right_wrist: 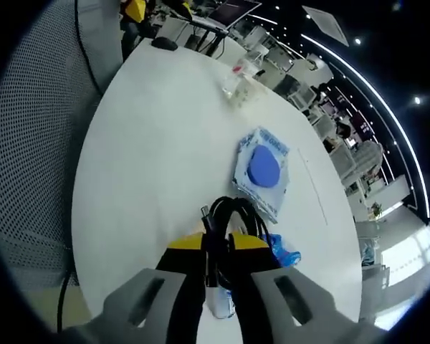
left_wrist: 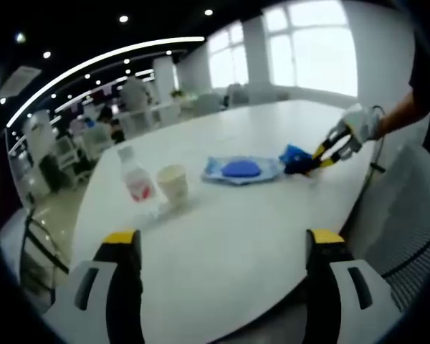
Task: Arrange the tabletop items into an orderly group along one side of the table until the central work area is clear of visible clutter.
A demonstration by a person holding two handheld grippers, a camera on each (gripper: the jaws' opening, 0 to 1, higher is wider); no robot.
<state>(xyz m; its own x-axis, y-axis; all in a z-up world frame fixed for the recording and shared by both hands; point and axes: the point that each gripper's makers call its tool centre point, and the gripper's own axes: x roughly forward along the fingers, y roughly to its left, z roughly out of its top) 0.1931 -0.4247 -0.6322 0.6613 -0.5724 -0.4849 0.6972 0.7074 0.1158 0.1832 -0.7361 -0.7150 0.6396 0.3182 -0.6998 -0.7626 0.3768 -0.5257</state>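
Observation:
My left gripper [left_wrist: 223, 240] hangs open over the near edge of the white table [left_wrist: 222, 236], nothing between its jaws. Ahead stand a clear bottle with a pink label [left_wrist: 136, 180] and a paper cup [left_wrist: 173, 185], side by side. To their right lies a flat blue-and-white packet [left_wrist: 241, 170]. A gloved hand [left_wrist: 360, 123] holds my right gripper [left_wrist: 314, 160] at a crumpled blue item [left_wrist: 294, 155] beside the packet. In the right gripper view my right gripper [right_wrist: 216, 247] is shut on a coiled black cable [right_wrist: 231, 211]. The blue item [right_wrist: 284, 252] lies just under it, and the packet [right_wrist: 264, 168] is beyond.
A grey mesh chair back [right_wrist: 36, 143] stands against the table edge, seen also as a chair [left_wrist: 408, 215] at the right. The bottle and cup [right_wrist: 240, 79] sit toward the far end of the table [right_wrist: 150, 165]. Desks, chairs and people fill the office behind.

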